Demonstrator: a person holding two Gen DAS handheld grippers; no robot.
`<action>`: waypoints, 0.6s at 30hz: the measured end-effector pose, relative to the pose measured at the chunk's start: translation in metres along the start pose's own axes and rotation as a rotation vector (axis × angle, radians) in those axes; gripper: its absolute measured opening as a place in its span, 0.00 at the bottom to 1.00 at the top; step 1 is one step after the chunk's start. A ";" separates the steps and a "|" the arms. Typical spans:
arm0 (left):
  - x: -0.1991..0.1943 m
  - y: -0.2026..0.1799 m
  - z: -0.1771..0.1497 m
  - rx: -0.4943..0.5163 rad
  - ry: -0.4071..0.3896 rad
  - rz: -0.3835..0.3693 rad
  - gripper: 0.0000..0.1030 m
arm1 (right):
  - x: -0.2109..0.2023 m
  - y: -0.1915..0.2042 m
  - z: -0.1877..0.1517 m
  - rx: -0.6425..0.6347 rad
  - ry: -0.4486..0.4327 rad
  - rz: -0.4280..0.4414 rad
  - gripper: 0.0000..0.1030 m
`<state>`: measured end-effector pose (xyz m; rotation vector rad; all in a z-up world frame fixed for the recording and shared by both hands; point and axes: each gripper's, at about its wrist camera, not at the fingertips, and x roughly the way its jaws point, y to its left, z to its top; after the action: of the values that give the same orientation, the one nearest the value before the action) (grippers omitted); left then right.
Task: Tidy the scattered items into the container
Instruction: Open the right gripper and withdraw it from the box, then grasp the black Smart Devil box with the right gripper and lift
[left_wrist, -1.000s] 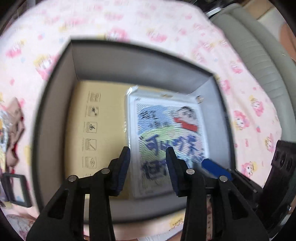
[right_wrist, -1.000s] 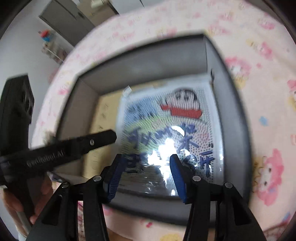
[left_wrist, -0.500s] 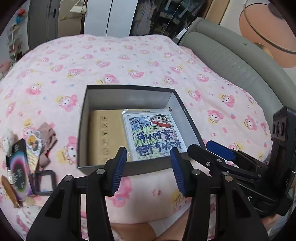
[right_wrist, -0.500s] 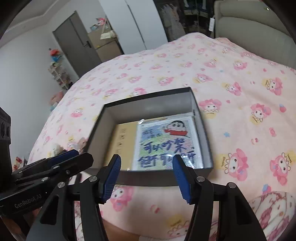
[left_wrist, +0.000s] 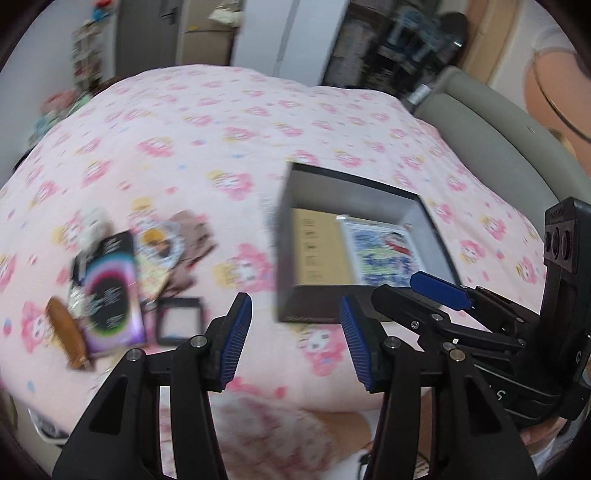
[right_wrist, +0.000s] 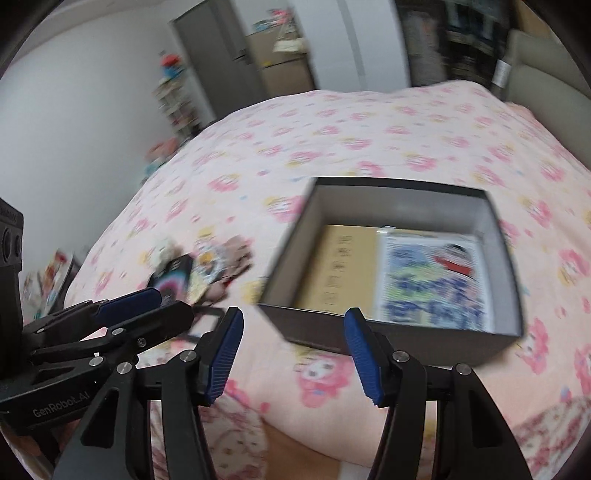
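Both the left gripper (left_wrist: 295, 343) and the right gripper (right_wrist: 293, 354) are spread, gripping nothing. The box (right_wrist: 391, 338) sits just past the right fingertips. Only the left view shows the wooden comb (left_wrist: 68, 334) and scattered items (left_wrist: 110, 288) lying left of its fingers.

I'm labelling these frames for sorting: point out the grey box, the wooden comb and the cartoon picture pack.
grey box (right_wrist: 388, 334): right wrist view, near outer wall.
wooden comb (left_wrist: 68, 328): left wrist view, middle of its body.
cartoon picture pack (right_wrist: 430, 280): right wrist view, centre of its printed face.

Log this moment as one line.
left gripper: jaws open, empty | right gripper: jaws open, empty | box: holds cartoon sheet | pile: on bed
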<state>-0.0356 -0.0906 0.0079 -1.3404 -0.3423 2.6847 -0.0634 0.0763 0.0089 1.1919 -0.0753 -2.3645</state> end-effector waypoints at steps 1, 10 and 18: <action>-0.001 0.013 -0.001 -0.022 -0.005 0.010 0.49 | 0.008 0.011 0.001 -0.014 0.016 0.022 0.53; 0.005 0.144 -0.024 -0.255 0.003 0.073 0.50 | 0.100 0.097 0.009 -0.106 0.197 0.168 0.53; 0.039 0.239 -0.040 -0.421 0.058 0.052 0.50 | 0.175 0.131 0.003 -0.134 0.332 0.182 0.53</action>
<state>-0.0290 -0.3076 -0.1060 -1.5414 -0.9200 2.7060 -0.1013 -0.1174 -0.0851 1.4283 0.0807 -1.9582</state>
